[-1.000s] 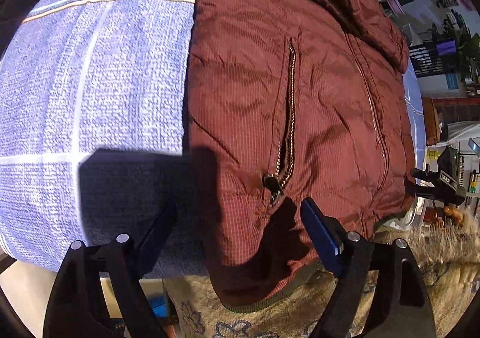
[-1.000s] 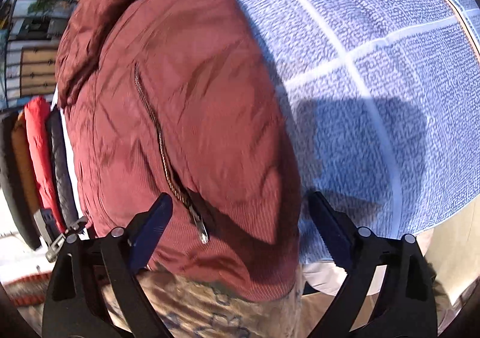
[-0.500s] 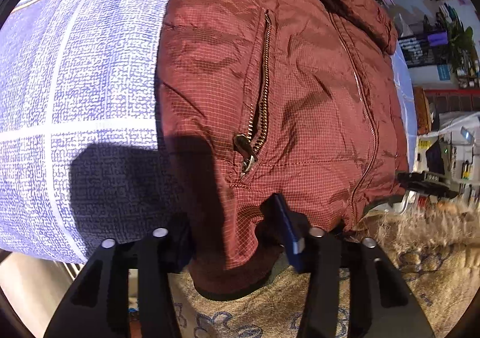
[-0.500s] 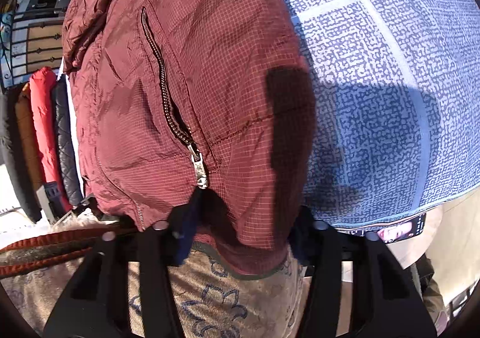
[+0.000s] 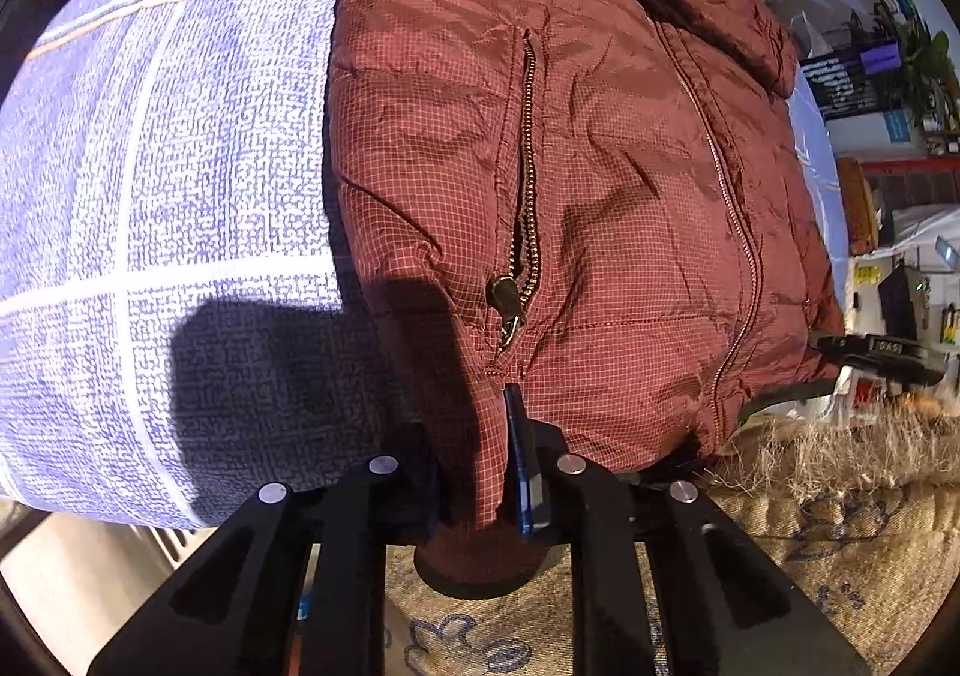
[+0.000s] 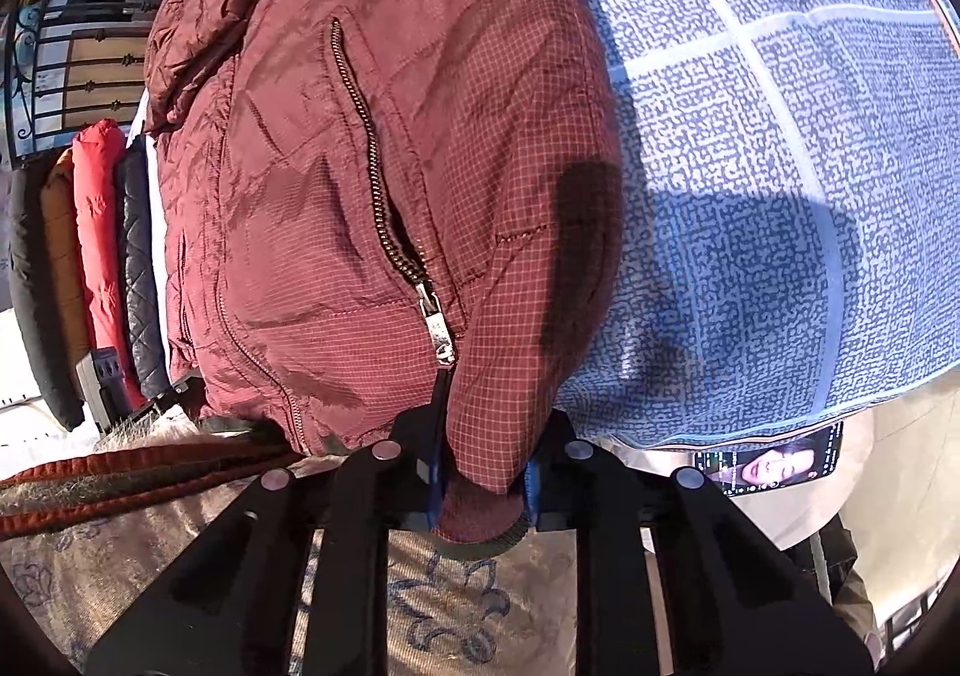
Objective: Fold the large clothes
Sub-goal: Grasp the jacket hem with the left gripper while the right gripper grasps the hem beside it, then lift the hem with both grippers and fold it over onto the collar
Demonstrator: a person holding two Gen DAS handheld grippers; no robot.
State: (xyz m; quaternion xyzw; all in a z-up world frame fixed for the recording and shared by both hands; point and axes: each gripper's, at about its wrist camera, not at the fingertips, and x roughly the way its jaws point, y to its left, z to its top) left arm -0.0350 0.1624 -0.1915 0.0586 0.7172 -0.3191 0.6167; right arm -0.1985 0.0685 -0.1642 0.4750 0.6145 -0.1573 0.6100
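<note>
Blue checked sheet (image 5: 150,184) carries the maroon jacket (image 5: 600,184), hem at its near edge. Left gripper (image 5: 480,472) jaws are closing, pinching the hem's left corner; right gripper (image 6: 486,472) jaws likewise, right corner.

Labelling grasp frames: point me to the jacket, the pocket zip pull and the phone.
jacket (image 5: 600,196): left wrist view, front panel beside the pocket.
zip pull (image 6: 441,331): right wrist view, metal tab at the pocket's lower end.
phone (image 6: 771,463): right wrist view, lit screen.
</note>
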